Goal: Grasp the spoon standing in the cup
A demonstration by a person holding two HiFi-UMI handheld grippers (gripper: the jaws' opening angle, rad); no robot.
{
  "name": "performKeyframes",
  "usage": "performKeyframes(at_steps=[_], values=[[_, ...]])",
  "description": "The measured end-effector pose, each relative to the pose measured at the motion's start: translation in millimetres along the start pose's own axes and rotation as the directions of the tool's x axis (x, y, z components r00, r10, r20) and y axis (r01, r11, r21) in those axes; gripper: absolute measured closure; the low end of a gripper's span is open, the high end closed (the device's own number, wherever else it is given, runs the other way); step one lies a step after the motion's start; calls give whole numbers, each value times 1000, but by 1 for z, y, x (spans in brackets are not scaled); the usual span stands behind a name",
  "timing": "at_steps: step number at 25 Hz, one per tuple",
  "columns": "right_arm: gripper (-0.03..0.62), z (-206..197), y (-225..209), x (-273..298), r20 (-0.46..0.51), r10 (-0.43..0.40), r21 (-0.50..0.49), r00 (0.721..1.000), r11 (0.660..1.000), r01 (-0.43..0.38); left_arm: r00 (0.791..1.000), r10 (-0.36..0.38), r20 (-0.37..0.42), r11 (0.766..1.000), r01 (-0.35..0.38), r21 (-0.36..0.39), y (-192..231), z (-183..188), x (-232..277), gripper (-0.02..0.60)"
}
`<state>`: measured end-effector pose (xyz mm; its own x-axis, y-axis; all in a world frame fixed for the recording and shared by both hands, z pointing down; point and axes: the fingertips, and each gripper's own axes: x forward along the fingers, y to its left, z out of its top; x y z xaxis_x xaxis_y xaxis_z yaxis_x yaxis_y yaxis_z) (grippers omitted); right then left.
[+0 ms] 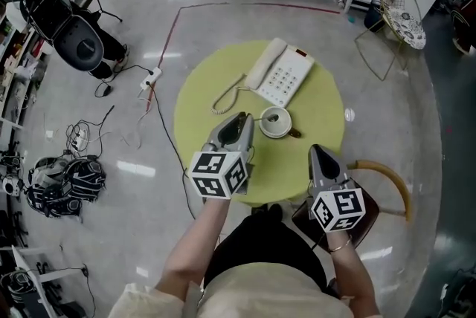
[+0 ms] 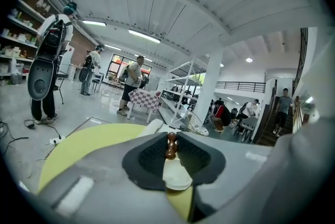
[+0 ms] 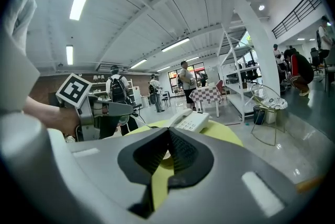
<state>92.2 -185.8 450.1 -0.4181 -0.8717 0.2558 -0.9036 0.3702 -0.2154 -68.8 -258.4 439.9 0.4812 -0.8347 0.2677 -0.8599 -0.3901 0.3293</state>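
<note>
A white cup (image 1: 274, 122) on a saucer stands in the middle of the round yellow-green table (image 1: 321, 107). The spoon's brown beaded handle (image 1: 294, 134) sticks out of it. My left gripper (image 1: 244, 118) is just left of the cup, apart from it, pointing at it. In the left gripper view the spoon handle (image 2: 170, 145) and the cup (image 2: 177, 178) show through the narrow gap between the jaws of the left gripper (image 2: 170, 139), beyond the tips. My right gripper (image 1: 315, 149) hovers over the table's near right edge, its tips together and empty; in its own view the right gripper (image 3: 168, 131) points toward the phone.
A white desk phone (image 1: 281, 73) with a coiled cord lies behind the cup. A brown seat (image 1: 372, 214) and a yellow hose are below the right gripper. Cables and bags lie on the floor at the left. A wire chair (image 1: 401, 12) stands at the far right.
</note>
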Motion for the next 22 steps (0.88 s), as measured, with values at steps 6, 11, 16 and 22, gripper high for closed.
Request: performKeyframes(at_steps=[6,11,16,22], values=[[594,8,-5,-4,9,12,-11,1000,1000,-11,1000,0,9,1000,0,7,-11,4,-6,525],[594,8,3,-9,15,23,-23,1000,999,-22,1000,11,21,1000,-11,2,-8,3,-22,525],[594,7,11,-14,16,32,-31,999,999,-31,1000,19,23,1000,-19,-1,-8,-2,-36,525],[594,10,7,-19,24,39,-36,999,999,-38,999,25,22,1000,-25,-4,-14,-6,-41,525]])
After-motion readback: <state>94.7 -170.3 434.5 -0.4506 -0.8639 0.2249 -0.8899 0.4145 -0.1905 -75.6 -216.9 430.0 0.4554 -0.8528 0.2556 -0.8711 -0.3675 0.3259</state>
